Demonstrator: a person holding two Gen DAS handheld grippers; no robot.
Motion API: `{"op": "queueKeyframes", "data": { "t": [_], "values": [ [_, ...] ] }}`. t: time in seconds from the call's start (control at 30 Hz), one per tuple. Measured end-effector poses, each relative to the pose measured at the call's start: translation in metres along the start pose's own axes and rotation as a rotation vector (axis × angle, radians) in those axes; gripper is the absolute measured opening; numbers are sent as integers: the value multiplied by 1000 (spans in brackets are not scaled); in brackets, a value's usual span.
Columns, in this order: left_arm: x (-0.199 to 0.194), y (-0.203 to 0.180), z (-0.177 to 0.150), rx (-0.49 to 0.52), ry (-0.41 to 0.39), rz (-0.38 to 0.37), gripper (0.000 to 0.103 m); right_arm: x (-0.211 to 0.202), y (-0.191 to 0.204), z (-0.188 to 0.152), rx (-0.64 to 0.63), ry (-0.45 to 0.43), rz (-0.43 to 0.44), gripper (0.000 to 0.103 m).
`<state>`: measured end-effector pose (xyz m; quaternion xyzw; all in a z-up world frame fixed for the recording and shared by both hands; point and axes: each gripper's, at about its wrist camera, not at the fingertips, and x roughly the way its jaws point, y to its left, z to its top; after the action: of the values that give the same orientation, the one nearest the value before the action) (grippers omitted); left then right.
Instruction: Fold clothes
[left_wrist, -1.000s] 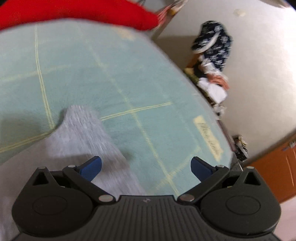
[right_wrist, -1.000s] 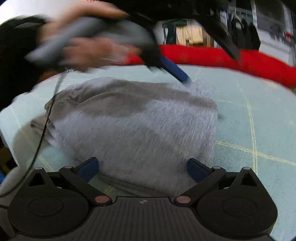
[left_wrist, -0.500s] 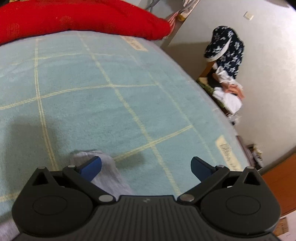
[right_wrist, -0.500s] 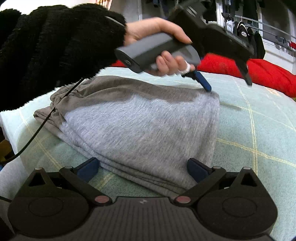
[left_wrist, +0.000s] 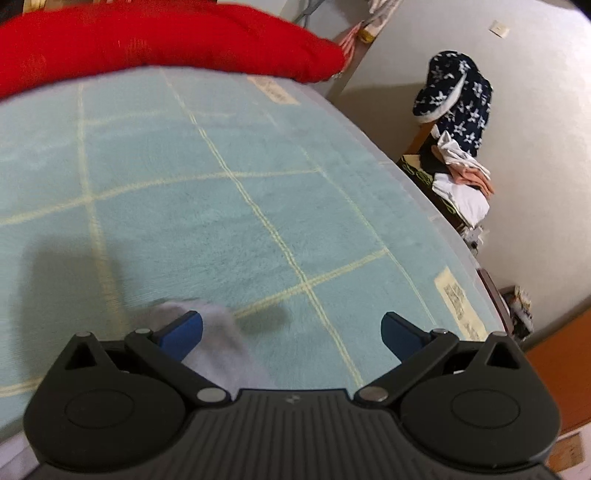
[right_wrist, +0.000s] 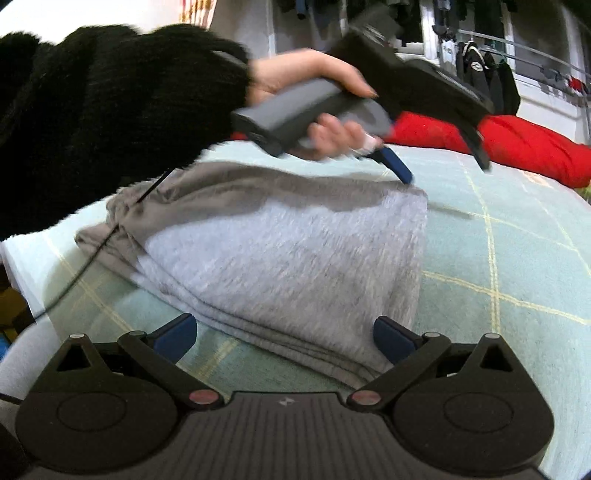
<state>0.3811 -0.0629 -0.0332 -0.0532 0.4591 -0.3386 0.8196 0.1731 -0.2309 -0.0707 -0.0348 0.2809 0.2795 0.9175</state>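
On teal bedding, both grippers' fingers spread wide, seemingly grazing folded grey garment.

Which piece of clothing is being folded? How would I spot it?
Find the pale green blanket with yellow lines. On it, in front of the long red cushion, lies the grey garment, folded in layers. It is the only fuzzy grey thing there.

Both grippers gape wide: the left gripper above the bed, the right gripper low beside it.
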Motion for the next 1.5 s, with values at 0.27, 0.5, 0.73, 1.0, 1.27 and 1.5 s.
{"op": "queueKeyframes", "data": {
  "t": [0.27, 0.5, 0.73, 1.0, 1.27, 1.5],
  "values": [
    [-70, 21, -73, -19, 56, 57, 102, -8, 17, 1, -27, 12, -16, 103],
    [-111, 26, -143, -83, -12, 78, 102, -21, 23, 0, -13, 17, -32, 103],
    [-123, 26, -183, -107, -27, 91, 102, -28, 27, 3, 1, 8, -38, 103],
    [-153, 34, -191, -151, -87, 62, 102, -38, 28, 14, -13, -21, -43, 103],
    [-186, 62, -127, -175, -202, 36, 102, -9, 58, 51, -136, -51, 115, 103],
    [-124, 112, -110, -308, -95, 38, 102, 52, 75, 71, -102, 16, 264, 103]
  ]
}}
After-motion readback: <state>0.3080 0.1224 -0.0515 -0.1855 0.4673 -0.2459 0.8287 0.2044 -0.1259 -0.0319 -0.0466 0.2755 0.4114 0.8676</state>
